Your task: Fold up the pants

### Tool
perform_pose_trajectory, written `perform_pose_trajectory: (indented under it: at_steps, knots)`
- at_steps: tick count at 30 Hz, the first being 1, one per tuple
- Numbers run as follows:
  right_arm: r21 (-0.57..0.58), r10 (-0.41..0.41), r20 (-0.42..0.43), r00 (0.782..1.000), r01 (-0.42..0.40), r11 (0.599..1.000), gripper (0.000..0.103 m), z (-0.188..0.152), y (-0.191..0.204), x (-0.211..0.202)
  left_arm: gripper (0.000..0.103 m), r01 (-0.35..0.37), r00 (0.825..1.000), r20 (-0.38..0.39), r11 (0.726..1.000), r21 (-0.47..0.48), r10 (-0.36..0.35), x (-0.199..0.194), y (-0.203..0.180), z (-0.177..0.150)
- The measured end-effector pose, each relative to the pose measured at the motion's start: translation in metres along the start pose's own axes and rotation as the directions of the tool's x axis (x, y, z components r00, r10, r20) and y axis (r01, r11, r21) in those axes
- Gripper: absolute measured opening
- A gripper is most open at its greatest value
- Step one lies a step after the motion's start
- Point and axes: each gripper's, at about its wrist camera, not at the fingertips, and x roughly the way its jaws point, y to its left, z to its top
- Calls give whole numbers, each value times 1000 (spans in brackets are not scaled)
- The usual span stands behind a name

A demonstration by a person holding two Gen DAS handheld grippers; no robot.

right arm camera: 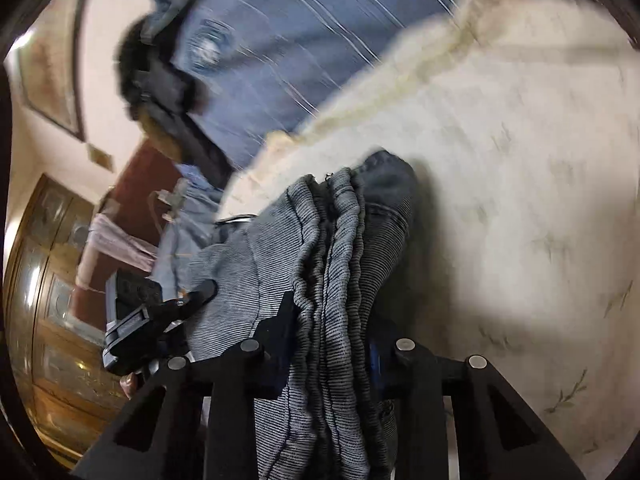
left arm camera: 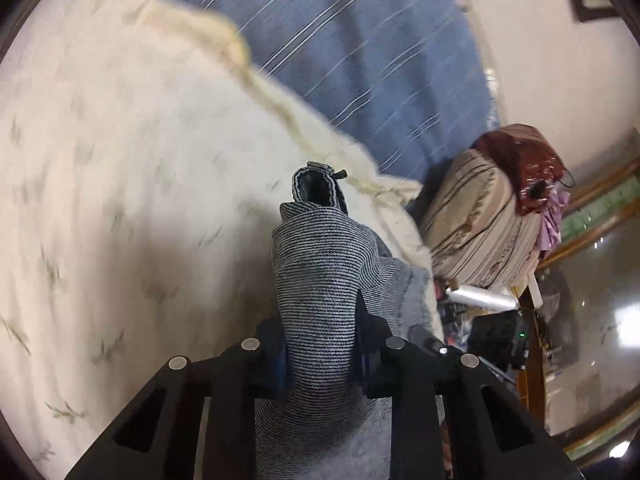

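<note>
Grey ribbed pants [left arm camera: 320, 280] pinched in left tongs [left arm camera: 322, 344] and right tongs [right arm camera: 330, 344] over bed [left arm camera: 120, 200] — soft, limp, light; best gripped at bunched waistband.

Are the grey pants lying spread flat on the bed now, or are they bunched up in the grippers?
Bunched. The grey pants hang in thick pleats between the right gripper fingers, and the left gripper pinches another fold above the cream bedcover.

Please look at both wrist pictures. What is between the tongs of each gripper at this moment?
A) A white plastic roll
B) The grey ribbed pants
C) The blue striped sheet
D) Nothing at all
B: the grey ribbed pants run bunched between the left tongs, and their gathered waistband fills the right tongs.
</note>
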Motion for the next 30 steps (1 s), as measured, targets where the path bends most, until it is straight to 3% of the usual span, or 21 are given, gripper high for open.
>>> perform_pose_trajectory:
  at_steps: [5,8,10,12,14,15,17,19,22,25,30]
  knots:
    - [-53,13,36,999,-11,999,30,54,25,-10,23,34,999,-9,999,36,-33,-1,-29,47]
    - [-62,-11,38,999,13,998,31,82,21,11,25,-6,1000,-6,999,32,6,25,-17,76]
    - [-53,-21,28,999,22,998,34,86,5,30,33,-35,999,-14,999,21,35,51,1,84]
    - [-42,-82,-1,997,82,996,40,79,-19,56,41,-104,993,-53,994,-20,102,81,23,78]
    - [7,-143,-24,989,143,990,61,72,-40,71,43,-160,985,-80,983,-93,153,98,41,75]
    - [53,-98,-21,995,99,994,63,74,-48,71,46,-157,986,-76,983,-99,150,101,40,76]
    - [67,-104,-30,994,105,992,66,82,-44,65,49,-171,983,-76,983,-59,167,102,30,80]
    - [30,-95,6,995,95,995,66,82,-31,52,58,-164,984,-77,986,-22,162,98,20,82]
    - [28,-57,39,998,56,998,70,73,-19,29,63,-165,984,-66,986,3,165,82,12,73]
    - [62,-46,57,997,42,997,71,47,-21,14,69,-146,988,-54,989,-6,146,62,14,49]
    - [103,-40,40,998,35,994,67,17,-25,12,68,-93,991,-107,993,-77,84,45,37,0]
